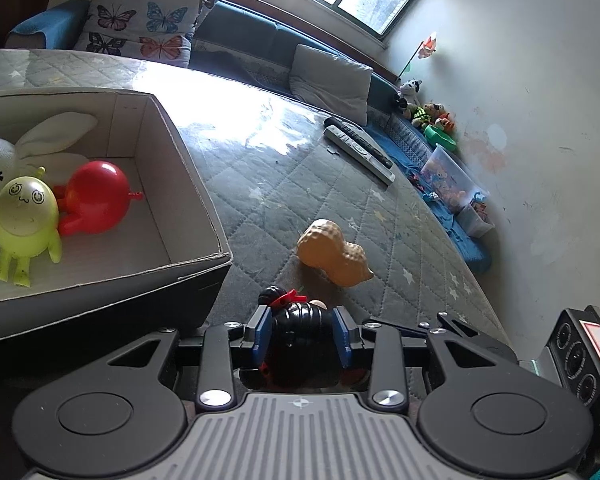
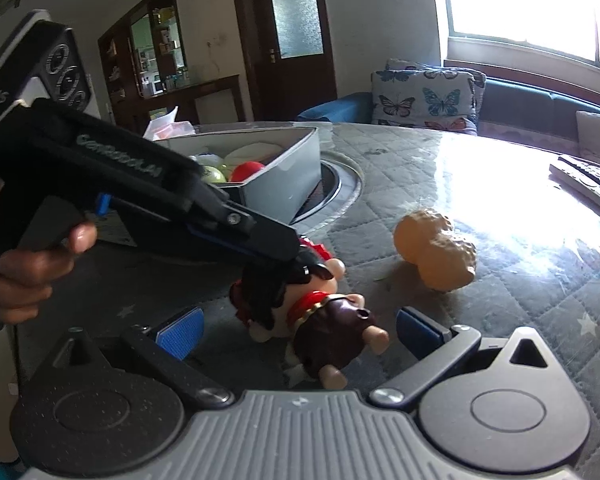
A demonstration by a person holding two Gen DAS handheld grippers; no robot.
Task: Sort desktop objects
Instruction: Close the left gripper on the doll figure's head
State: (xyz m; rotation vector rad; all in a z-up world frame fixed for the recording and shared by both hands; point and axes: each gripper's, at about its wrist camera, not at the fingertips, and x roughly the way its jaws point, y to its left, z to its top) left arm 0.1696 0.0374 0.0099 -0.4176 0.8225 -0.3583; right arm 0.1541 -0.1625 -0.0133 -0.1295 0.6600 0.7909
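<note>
In the left wrist view, the left gripper [image 1: 302, 334] sits low in the middle of the frame with its blue pads [image 1: 260, 330] on both sides of the black head of a doll [image 1: 296, 320]. The pads seem to touch the head, so I judge the gripper is clamped on the doll, though the contact is hard to see clearly. In the right wrist view the doll [image 2: 320, 320] lies on the table [image 2: 500, 216], in the lower middle of the frame, and the left gripper comes in from the left side, held by a hand [image 2: 28, 268]. The right gripper [image 2: 300, 332] has its jaws wide apart, one pad on each side of the doll's body, not touching it.

The box [image 1: 188, 184] is in the left part of the left view and already holds a red toy [image 1: 96, 196] and a yellow toy [image 1: 24, 216]. A peanut toy [image 1: 332, 252] lies on the table just beyond the doll.

The step in hand seems to be picking up the doll. The next move probably calls for a firm grip, a lift over the box wall, and a release inside. The peanut toy would remain.
</note>
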